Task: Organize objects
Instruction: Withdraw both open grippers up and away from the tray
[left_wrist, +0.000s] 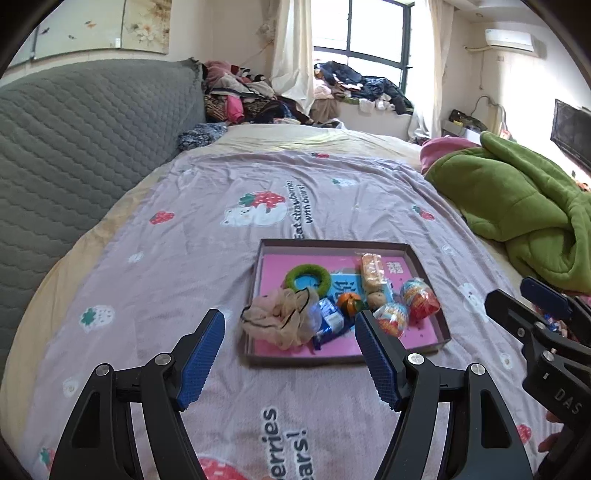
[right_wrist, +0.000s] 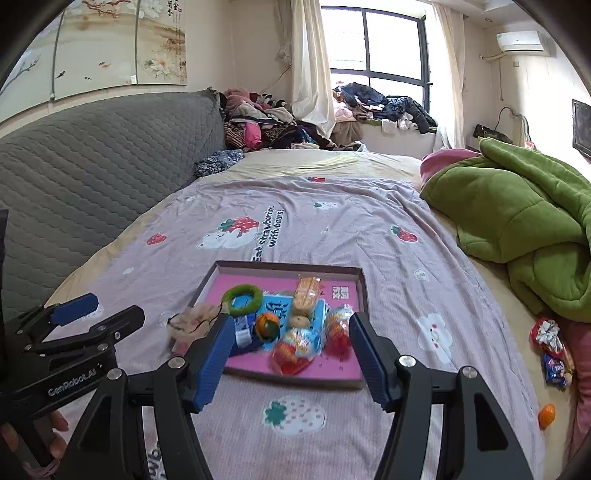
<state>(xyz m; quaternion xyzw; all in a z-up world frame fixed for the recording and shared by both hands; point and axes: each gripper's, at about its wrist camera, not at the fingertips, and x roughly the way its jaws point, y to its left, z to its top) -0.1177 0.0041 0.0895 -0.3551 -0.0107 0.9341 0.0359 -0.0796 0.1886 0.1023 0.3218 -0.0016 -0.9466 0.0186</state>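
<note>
1. Shallow cardboard tray (left_wrist: 334, 244) with a pink floor, flat on the strawberry bedsheet (left_wrist: 192, 280) in the middle of the bed.
2. Inside it: green ring (left_wrist: 308, 277), small orange (left_wrist: 349, 303), wrapped cake (left_wrist: 371, 271), two shiny snack bags (left_wrist: 419, 297), blue packet (left_wrist: 328, 320).
3. Beige mesh puff (left_wrist: 277, 320) draped over the near left wall of the tray.
4. Left gripper (left_wrist: 290, 360) wide apart, nothing between the pads, above the sheet.
5. Right gripper (right_wrist: 291, 363) wide apart too, holding nothing.
6. Off to the right: loose orange (right_wrist: 546, 414), candy wrappers (right_wrist: 552, 354), green blanket (right_wrist: 524, 221).
</note>
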